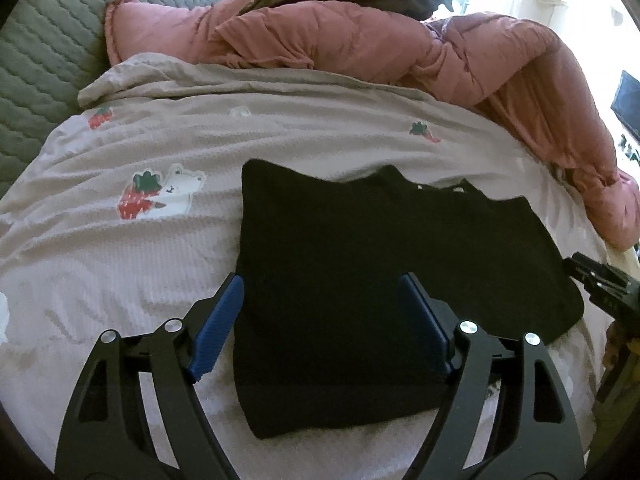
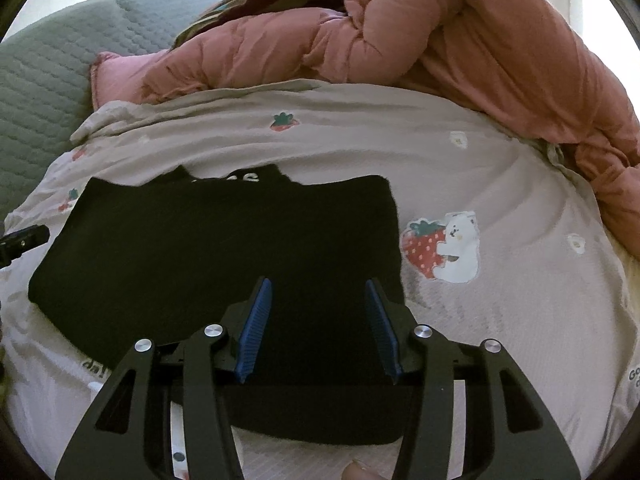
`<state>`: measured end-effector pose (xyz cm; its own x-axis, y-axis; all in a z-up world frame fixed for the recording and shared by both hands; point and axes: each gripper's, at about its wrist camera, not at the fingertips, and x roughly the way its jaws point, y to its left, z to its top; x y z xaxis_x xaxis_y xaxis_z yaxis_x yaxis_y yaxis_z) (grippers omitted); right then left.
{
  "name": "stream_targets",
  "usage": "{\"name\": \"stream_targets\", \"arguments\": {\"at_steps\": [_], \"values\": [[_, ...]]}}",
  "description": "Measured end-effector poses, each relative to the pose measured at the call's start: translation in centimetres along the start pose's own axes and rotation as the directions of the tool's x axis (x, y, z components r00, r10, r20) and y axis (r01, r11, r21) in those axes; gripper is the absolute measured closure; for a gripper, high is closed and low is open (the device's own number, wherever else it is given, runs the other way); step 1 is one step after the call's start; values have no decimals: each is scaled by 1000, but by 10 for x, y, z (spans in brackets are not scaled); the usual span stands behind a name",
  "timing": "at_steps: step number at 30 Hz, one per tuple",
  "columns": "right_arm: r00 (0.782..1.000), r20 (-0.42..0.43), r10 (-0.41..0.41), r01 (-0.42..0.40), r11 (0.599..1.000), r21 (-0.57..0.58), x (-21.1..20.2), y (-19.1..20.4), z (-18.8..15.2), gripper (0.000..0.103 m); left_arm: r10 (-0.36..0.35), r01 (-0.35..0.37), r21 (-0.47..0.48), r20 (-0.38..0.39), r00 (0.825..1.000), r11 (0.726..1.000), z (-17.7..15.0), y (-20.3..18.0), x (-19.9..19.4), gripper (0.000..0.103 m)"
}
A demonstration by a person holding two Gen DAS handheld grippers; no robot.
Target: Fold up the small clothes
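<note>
**Black garment folded once, both tongs free above it**

The black garment [image 1: 360, 280] lies flat on the bed, on a pale sheet [image 1: 120, 264] printed with strawberries and bears. It reads as a rough rectangle with a neckline notch at its far edge and a thicker banded hem nearest the cameras. White lettering shows at that neckline in the right wrist view. Sleeves are not visible, so they look already tucked in; that is a judgement, since black cloth hides its layers.

Left tongs [image 1: 320, 320]: jaws spread wide, blue pads apart over the near left part of the cloth, nothing between them. Right tongs [image 2: 318, 328]: jaws partly open, hovering over the near right part, also empty. Whether either tip brushes the cloth cannot be told.

A heaped pink duvet [image 1: 400, 40] and a grey quilted cover [image 1: 40, 60] lie beyond, well apart from the work.

Step in hand, as judged: between folds, with the cloth released.

Next move likely calls for each tong to pinch a near hem corner, catching all the layers, then carry the hem evenly toward the neckline. Uneven lift would skew the fold.
</note>
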<state>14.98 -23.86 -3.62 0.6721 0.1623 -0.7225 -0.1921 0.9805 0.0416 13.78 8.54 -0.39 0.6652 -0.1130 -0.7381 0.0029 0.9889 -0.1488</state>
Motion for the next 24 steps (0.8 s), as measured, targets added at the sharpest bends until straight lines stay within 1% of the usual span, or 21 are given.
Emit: {"name": "stream_targets", "arguments": {"at_steps": [9,13,17,19,22,24], "values": [[1000,-8,29,-30,999,-39,-3,15,-5,56,5,-4,36,-33,999,999,-17,-12,0,31],[999,-24,40,-41,998,-51,-3,17,-9,56,13,-9,57,-69,998,998,-26,-15,4,31],[998,-51,31,-34,998,-46,2,13,-13,56,31,-23,66,-118,993,998,-36,-16,13,30],[997,-65,41,-42,999,-24,4,8,-15,56,39,-29,78,-131,991,997,-40,-17,15,29],[996,-90,27,-29,999,-15,9,4,-20,56,48,-36,87,-139,989,996,-45,-18,16,29],[992,-121,17,-18,1000,-1,15,0,-24,56,48,-36,86,-143,989,996,-47,-16,17,29]]}}
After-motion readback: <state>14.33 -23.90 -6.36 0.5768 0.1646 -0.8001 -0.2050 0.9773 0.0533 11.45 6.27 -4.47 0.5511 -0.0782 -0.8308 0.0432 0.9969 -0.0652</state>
